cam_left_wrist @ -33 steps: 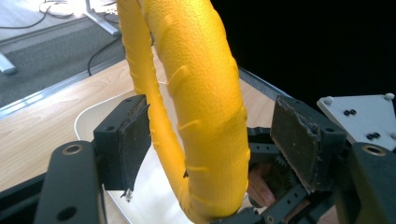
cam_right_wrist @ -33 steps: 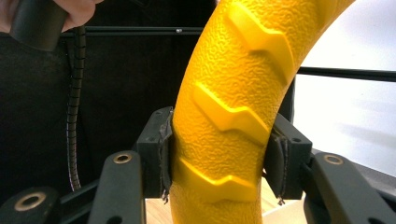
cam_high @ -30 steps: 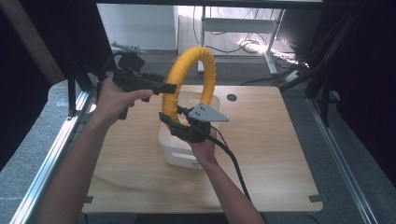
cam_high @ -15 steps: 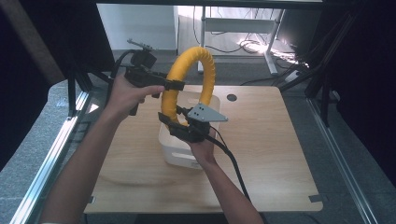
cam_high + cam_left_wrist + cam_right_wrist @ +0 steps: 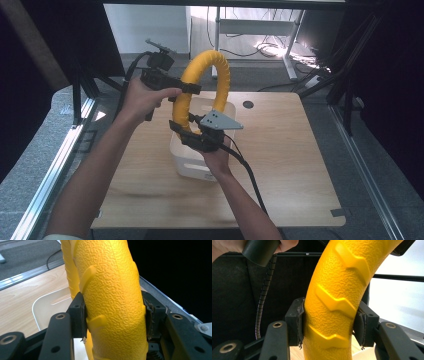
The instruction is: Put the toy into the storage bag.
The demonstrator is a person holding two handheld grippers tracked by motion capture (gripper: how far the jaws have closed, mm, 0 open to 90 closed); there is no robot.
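A yellow ring with a rough, treaded skin [image 5: 223,75] stands upright over a white bin [image 5: 192,167] on the wooden table [image 5: 300,150]. My right gripper [image 5: 186,131] is shut on the ring's lower left arc; in the right gripper view both pads [image 5: 299,322] press the ring [image 5: 337,290]. My left gripper [image 5: 192,89] comes in from the left at the ring's upper left arc. Its jaws have just been closing, and in the left gripper view the pads [image 5: 79,315] now press both sides of the ring [image 5: 112,297]. The bin [image 5: 50,307] lies beneath.
A metal rail [image 5: 55,165] runs along the table's left side. A round hole [image 5: 248,104] sits in the tabletop behind the bin. Cables and a white desk frame [image 5: 285,45] lie on the floor beyond the far edge. Bare wood stretches right of the bin.
My left gripper moved right, up to the ring, and its jaws went from wide open beside the ring to closed on it. The right gripper and the ring stayed put.
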